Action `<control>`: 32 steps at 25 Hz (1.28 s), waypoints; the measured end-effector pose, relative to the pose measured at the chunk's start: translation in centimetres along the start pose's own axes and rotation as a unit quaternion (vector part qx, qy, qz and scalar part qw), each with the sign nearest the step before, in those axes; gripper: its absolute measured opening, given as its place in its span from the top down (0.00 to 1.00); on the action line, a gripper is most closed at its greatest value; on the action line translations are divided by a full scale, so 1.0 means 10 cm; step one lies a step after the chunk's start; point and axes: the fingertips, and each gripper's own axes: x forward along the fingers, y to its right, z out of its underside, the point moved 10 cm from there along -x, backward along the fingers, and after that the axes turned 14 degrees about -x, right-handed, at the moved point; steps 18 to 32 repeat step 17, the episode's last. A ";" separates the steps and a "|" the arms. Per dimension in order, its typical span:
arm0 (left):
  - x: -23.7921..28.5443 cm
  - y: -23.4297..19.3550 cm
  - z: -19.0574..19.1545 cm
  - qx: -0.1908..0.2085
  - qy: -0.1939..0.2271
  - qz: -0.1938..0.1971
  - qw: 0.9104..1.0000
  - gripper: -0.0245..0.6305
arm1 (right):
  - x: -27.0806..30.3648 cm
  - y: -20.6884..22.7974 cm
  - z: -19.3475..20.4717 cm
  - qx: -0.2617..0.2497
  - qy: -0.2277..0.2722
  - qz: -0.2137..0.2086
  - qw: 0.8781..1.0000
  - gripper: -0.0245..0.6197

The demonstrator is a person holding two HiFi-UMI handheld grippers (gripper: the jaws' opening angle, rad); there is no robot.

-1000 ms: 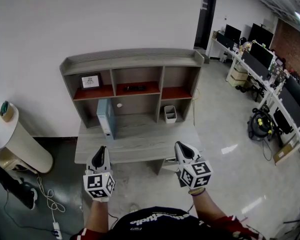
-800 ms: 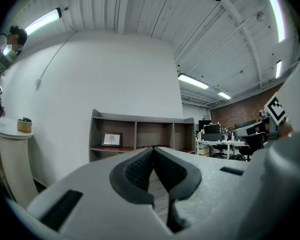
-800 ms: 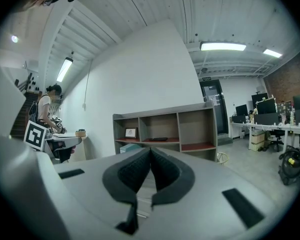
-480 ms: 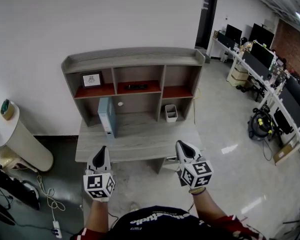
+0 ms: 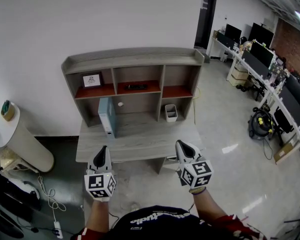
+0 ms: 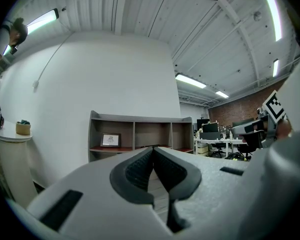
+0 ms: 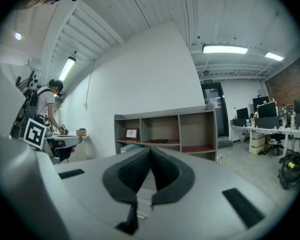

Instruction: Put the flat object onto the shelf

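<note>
Nearest the person, the left gripper (image 5: 101,151) and the right gripper (image 5: 181,146) are held level side by side just short of the desk (image 5: 140,146). Each has its dark ribbed pads pressed together with nothing between them, and each carries its marker cube behind pale grey moulded jaws. The desk beyond them is a broad slab of grey wood-grain laminate, matt and mostly bare. At its back left a blue folder (image 5: 106,116) stands upright on edge, slim, flat-sided and smooth. At the back right stands a small white bin (image 5: 170,113). Over the desk rises the shelf (image 5: 132,58), the same grey board with a curved top and three open bays floored in reddish-brown. The left bay holds a small picture frame (image 5: 91,79) leaning upright, the right bay looks bare, and in the middle bay a dark flat thing (image 5: 135,87) lies low and long on the red board; it is too small to say what it is, perhaps a remote. As for progress, the scene reads two ways. If that dark piece is the flat object, it already lies on the shelf as the task wants. If the folder is meant, it stands on the desk below the bays, well clear of both grippers.
</note>
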 end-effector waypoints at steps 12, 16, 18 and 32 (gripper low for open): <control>0.00 0.05 0.00 0.019 0.004 -0.006 1.000 0.95 | -0.03 0.02 0.01 -0.003 0.001 0.001 1.000 0.98; 0.00 0.06 0.03 0.018 0.003 -0.006 1.000 0.95 | -0.03 0.01 0.03 -0.004 0.000 0.000 1.000 0.98; 0.00 0.06 0.04 0.018 0.003 -0.005 1.000 0.95 | -0.03 0.01 0.03 -0.004 0.000 0.000 1.000 0.98; 0.00 0.06 0.04 0.018 0.003 -0.005 1.000 0.95 | -0.03 0.01 0.03 -0.004 0.000 0.000 1.000 0.98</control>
